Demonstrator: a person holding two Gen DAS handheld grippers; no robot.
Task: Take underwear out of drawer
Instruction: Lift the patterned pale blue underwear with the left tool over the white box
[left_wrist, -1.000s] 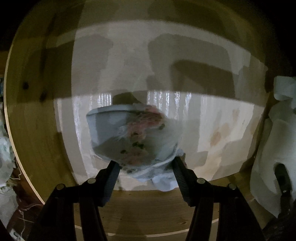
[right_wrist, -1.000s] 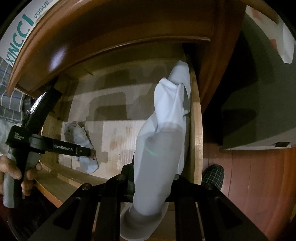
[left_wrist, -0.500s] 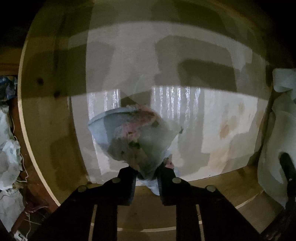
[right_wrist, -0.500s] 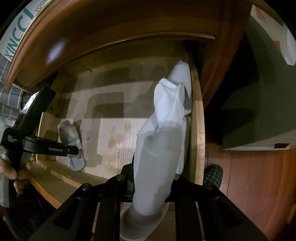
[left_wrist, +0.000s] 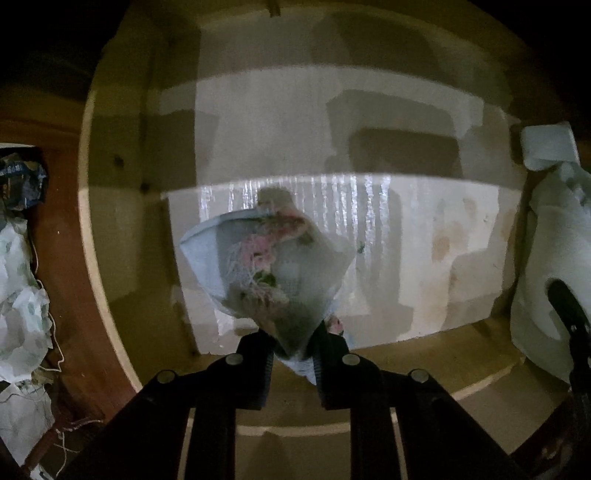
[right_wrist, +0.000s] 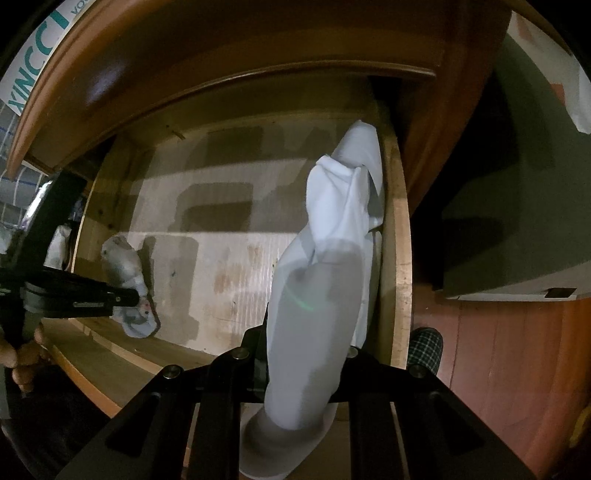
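The open wooden drawer (right_wrist: 400, 258) has a pale liner on its floor (left_wrist: 424, 258). My left gripper (left_wrist: 293, 347) is shut on a small pale-blue floral underwear (left_wrist: 269, 269) and holds it lifted above the liner at the drawer's left front; it also shows in the right wrist view (right_wrist: 127, 284), with the left gripper (right_wrist: 142, 297) on it. My right gripper (right_wrist: 304, 354) is shut on a long white underwear (right_wrist: 332, 258) that hangs along the drawer's right wall; this garment shows at the right edge of the left wrist view (left_wrist: 554, 266).
The dresser top edge (right_wrist: 184, 74) overhangs the back of the drawer. Crumpled patterned cloth (left_wrist: 22, 295) lies left of the drawer on the floor. A slippered foot (right_wrist: 424, 347) and a dark green surface (right_wrist: 517, 203) are to the right.
My left gripper has closed on the floral underwear and lifted it up off the liner and back toward the drawer front. My right gripper still holds the white garment, nearly unmoved.
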